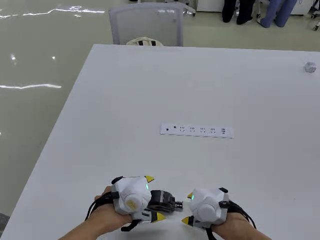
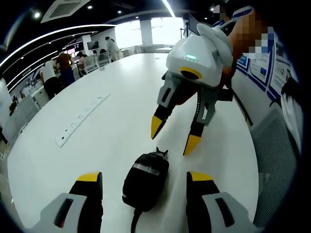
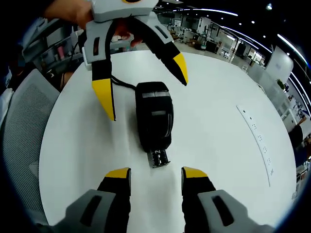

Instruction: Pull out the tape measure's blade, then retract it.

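A black tape measure lies on the white table between my two grippers. In the left gripper view the tape measure rests between my open yellow-tipped jaws, untouched; my left gripper straddles it. The right gripper faces it from beyond, open. In the right gripper view the tape measure points its blade tip toward my open right gripper, just short of the fingertips. The left gripper stands open around the case's far end. In the head view the left gripper and right gripper sit near the table's front edge.
A white power strip lies mid-table. A small grey object sits at the far right. A grey chair stands behind the table's far edge, and people stand in the background. The table's left edge runs diagonally.
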Motion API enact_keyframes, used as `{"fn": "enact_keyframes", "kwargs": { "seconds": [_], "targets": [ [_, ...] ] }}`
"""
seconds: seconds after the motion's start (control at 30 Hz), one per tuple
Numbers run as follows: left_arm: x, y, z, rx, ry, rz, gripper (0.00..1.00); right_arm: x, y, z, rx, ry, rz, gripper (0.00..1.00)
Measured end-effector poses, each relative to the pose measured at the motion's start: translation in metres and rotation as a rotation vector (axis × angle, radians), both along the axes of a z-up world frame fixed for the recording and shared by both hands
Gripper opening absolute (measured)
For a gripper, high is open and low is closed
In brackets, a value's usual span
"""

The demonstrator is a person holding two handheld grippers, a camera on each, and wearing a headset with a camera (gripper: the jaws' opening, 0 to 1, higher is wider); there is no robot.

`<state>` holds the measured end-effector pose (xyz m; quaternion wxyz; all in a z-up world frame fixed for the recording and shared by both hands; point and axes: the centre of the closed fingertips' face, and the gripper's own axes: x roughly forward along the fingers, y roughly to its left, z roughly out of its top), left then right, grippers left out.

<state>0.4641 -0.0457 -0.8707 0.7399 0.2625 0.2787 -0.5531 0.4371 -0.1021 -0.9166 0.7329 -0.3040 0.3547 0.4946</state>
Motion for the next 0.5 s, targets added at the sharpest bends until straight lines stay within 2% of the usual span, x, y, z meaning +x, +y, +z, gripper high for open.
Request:
{"fn": "enact_keyframes", "kwargs": {
  "seconds": [0.2,0.5],
  "targets": [
    [-0.002,-0.006,-0.007,0.026,0.015,-0.053,0.66,0.004,0.001,-0.004,-0.003,0.009,0.014,0.40],
    [-0.002,-0.005,-0.022,0.081,0.026,-0.115,0.63,0.008,0.006,-0.013,-0.012,0.023,0.039,0.37]
  ]
}}
